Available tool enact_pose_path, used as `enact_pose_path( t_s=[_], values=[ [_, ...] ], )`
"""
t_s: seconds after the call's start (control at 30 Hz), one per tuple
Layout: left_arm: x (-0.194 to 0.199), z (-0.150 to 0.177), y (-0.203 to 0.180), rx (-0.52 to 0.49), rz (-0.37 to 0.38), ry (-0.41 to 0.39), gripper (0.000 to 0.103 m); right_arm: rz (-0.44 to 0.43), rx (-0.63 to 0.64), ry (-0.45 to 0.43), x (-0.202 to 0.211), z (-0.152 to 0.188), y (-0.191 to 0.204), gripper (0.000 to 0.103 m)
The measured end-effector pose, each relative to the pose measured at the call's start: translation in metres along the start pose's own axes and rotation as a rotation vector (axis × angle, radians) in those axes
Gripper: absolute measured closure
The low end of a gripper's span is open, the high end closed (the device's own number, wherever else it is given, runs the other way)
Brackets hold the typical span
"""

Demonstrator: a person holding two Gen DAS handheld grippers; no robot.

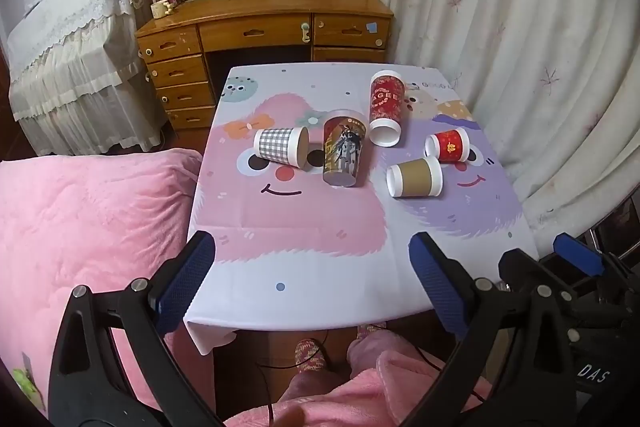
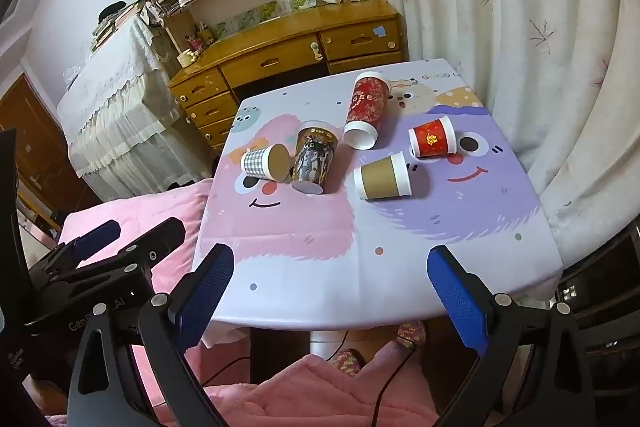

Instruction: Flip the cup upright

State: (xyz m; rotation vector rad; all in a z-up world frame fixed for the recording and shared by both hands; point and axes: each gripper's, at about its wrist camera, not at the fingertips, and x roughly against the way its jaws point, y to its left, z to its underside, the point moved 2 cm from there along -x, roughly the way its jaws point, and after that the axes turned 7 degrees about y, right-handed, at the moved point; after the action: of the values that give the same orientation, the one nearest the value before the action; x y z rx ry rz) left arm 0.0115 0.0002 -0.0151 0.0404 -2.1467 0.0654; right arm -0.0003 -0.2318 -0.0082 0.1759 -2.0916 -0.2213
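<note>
Several paper cups lie on their sides on the table: a grey checked cup [image 1: 280,145] [image 2: 265,161], a dark picture cup [image 1: 343,153] [image 2: 314,160], a tall red cup [image 1: 385,108] [image 2: 366,110], a small red cup [image 1: 448,145] [image 2: 433,137] and a brown-banded cup [image 1: 415,177] [image 2: 383,177]. My left gripper [image 1: 312,267] is open and empty above the table's near edge. My right gripper [image 2: 330,279] is open and empty, also at the near edge. Both are well short of the cups.
The table wears a cartoon cloth [image 1: 304,227] [image 2: 360,235]. A pink quilt [image 1: 80,223] lies to the left, a white curtain [image 1: 520,47] to the right, a wooden desk [image 1: 264,27] behind. The other gripper shows at each view's side.
</note>
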Motion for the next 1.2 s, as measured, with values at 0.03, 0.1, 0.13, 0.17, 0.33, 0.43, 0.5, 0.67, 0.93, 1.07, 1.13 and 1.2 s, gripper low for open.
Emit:
enact_pose_path(
  t_s=[0.03, 0.1, 0.13, 0.17, 0.33, 0.43, 0.5, 0.67, 0.93, 1.07, 1.13, 1.2],
  values=[
    [0.001, 0.001, 0.0, 0.001, -0.003, 0.0, 0.006, 0.002, 0.0, 0.0, -0.001, -0.002, 0.0, 0.004],
    [0.0, 0.0, 0.0, -0.002, 0.002, 0.019, 0.006, -0.006, -0.006, 0.004, -0.003, -0.004, -0.001, 0.004],
    [-0.003, 0.004, 0.001, -0.002, 0.005, 0.022, 0.006, -0.006, -0.008, 0.003, -0.003, -0.005, -0.001, 0.004],
    [-0.004, 0.006, 0.001, -0.003, 0.006, 0.024, 0.006, -0.005, -0.009, 0.001, -0.004, -0.006, -0.001, 0.004],
    [-0.012, 0.008, 0.002, 0.001, 0.008, 0.045, 0.006, 0.001, -0.01, 0.01, -0.011, 0.003, 0.005, 0.004],
    [-0.019, -0.001, 0.01, 0.01, 0.016, 0.067, 0.006, 0.005, -0.011, 0.021, -0.018, 0.007, 0.006, 0.004],
    [-0.02, -0.001, 0.011, 0.009, 0.017, 0.07, 0.006, 0.003, -0.011, 0.042, -0.021, 0.001, 0.005, 0.004],
    [-0.026, -0.001, 0.014, 0.008, 0.02, 0.087, 0.006, 0.016, -0.015, 0.051, -0.024, 0.001, 0.007, 0.004],
    [-0.035, 0.003, 0.017, 0.004, 0.043, 0.104, 0.006, 0.043, -0.017, 0.068, -0.029, 0.004, 0.009, 0.004],
    [-0.037, 0.004, 0.017, -0.001, 0.056, 0.112, 0.006, 0.062, -0.015, 0.067, -0.029, 0.006, 0.009, 0.004],
    [-0.037, 0.004, 0.019, 0.001, 0.061, 0.111, 0.006, 0.071, -0.017, 0.053, -0.026, 0.007, 0.008, 0.004],
    [-0.037, 0.003, 0.017, -0.001, 0.063, 0.112, 0.006, 0.075, -0.021, 0.041, -0.023, 0.007, 0.008, 0.004]
  ],
)
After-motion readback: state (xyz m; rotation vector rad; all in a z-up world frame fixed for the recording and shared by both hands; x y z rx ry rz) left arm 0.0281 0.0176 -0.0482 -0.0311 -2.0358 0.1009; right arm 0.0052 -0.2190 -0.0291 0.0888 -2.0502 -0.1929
